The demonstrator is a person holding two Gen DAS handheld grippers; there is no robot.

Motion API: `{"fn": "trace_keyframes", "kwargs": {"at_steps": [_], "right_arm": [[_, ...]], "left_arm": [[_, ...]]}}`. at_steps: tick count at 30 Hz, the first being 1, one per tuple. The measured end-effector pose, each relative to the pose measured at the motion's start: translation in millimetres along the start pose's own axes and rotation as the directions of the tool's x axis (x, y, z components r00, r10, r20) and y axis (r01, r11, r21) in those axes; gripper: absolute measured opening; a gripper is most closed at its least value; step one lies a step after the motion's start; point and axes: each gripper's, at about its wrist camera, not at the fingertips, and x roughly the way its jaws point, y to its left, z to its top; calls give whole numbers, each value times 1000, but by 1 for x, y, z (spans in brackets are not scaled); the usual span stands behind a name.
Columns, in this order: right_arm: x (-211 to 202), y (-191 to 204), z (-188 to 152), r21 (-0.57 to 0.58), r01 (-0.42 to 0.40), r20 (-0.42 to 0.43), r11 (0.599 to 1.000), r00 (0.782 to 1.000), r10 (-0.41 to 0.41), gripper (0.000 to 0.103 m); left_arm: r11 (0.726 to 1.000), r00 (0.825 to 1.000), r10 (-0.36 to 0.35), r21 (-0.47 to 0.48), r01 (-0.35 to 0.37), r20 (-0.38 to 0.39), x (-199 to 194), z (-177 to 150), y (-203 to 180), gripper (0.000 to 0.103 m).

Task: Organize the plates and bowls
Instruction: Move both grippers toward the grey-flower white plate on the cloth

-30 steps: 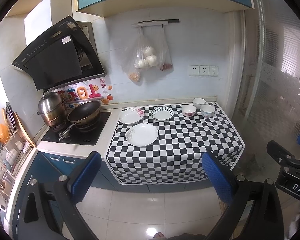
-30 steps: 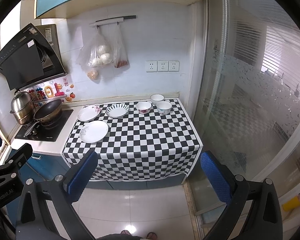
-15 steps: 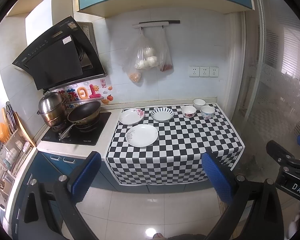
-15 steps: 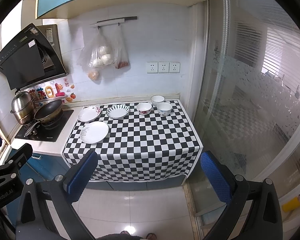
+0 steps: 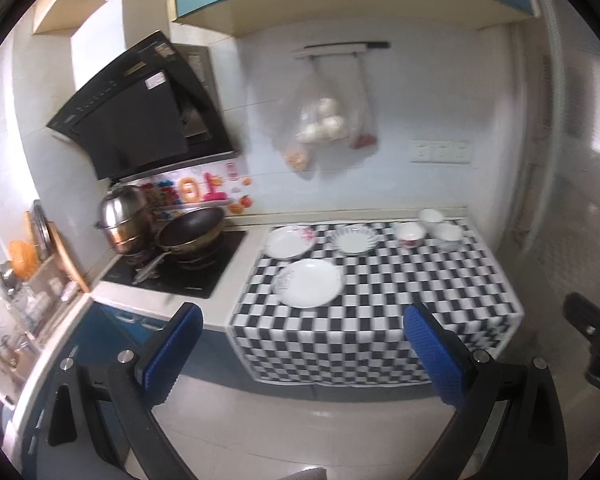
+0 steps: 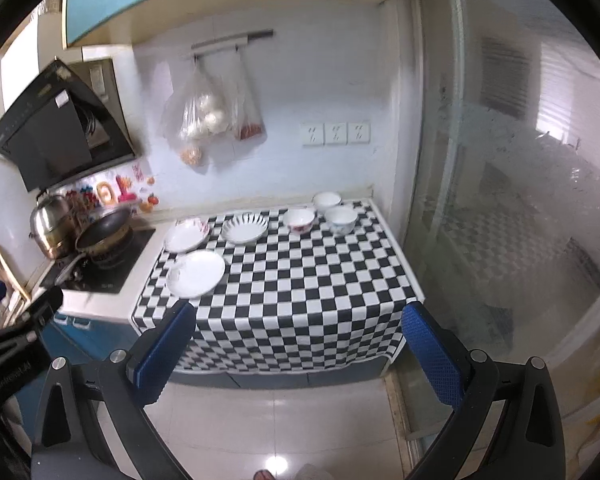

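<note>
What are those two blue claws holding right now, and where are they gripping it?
Nothing. The left claw and the right claw are both open and empty, away from the counter. The plates and bowls sit untouched on the checkered cloth.

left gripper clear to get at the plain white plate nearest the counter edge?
Probably yes. The left gripper is open and empty, the plain white plate lies alone on the checkered cloth, nothing between them.

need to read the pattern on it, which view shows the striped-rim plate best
The right wrist view: the striped-rim plate is sharper there, its dark radial rim strokes distinct. In the left wrist view the same plate is blurred by motion, the strokes smeared.
</note>
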Motion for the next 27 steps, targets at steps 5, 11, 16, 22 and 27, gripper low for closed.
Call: {"fn": "trace_keyframes", "kwargs": {"at_steps": [5,11,16,22,27], "right_arm": [[60,9,3,-35,-39,-73,999,997,36,103],[136,39,14,-59,-60,-150,996,987,51,103],[213,76,31,-60,-48,-200,997,979,35,103],[325,130,63,10,-54,-252,999,966,54,103],[421,172,76,63,-82,-334,995,938,98,103]], "left_arm": [[999,997,34,-10,-35,-68,52,4,1,103],[999,992,45,-13,-47,-114,122,18,9,103],[1000,984,3,-19,-6,-178,210,36,26,103],[997,955,-79,-16,78,-284,324,61,57,103],[990,907,-135,-18,140,-398,422,65,80,103]]}}
